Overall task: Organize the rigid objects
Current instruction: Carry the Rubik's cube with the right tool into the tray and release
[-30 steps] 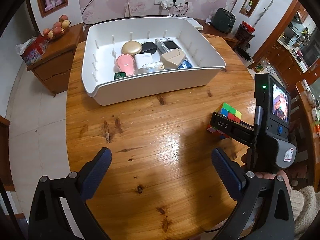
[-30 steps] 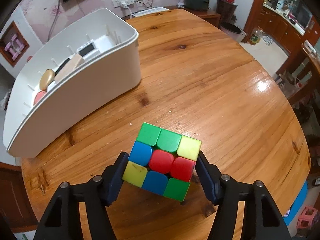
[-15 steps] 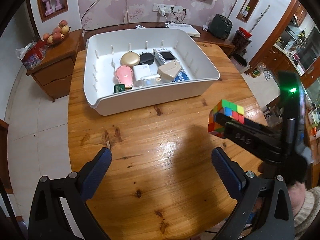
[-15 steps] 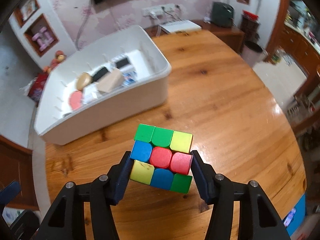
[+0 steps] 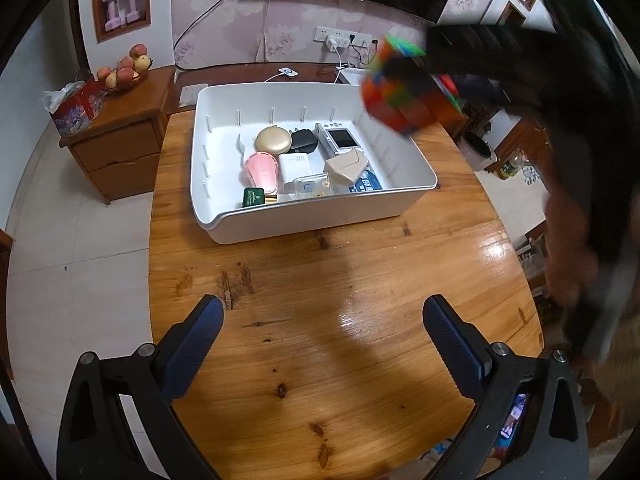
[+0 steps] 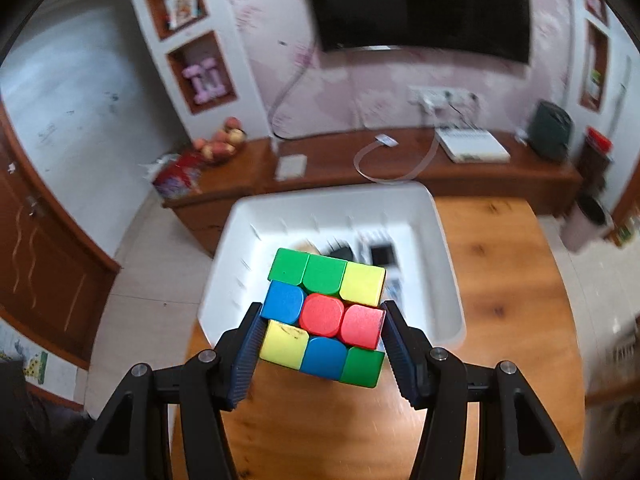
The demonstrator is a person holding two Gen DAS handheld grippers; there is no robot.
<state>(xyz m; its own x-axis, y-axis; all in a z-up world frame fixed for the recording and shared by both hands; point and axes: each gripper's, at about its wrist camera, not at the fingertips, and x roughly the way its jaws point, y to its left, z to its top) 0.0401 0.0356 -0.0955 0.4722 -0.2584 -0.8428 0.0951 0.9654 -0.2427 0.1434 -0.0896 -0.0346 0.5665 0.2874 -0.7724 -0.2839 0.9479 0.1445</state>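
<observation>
My right gripper [image 6: 322, 334] is shut on a multicoloured puzzle cube [image 6: 325, 316] and holds it in the air, near the white bin [image 6: 448, 280]. In the left wrist view the cube [image 5: 404, 92] appears blurred above the right far corner of the white bin [image 5: 304, 224], which holds several small items, among them a gold round case [image 5: 274, 141] and a pink object [image 5: 262, 170]. My left gripper [image 5: 322, 330] is open and empty, low over the wooden table [image 5: 320, 300] in front of the bin.
A wooden sideboard [image 5: 120, 132] with a fruit bowl [image 5: 124, 70] stands left of the table. A TV [image 6: 420, 4] hangs on the far wall above a long cabinet with a white device [image 6: 472, 148]. The table edge drops off at the right.
My right gripper has lifted the cube from just above the table up and toward the bin. The left gripper has drawn back and risen a little, still open.
</observation>
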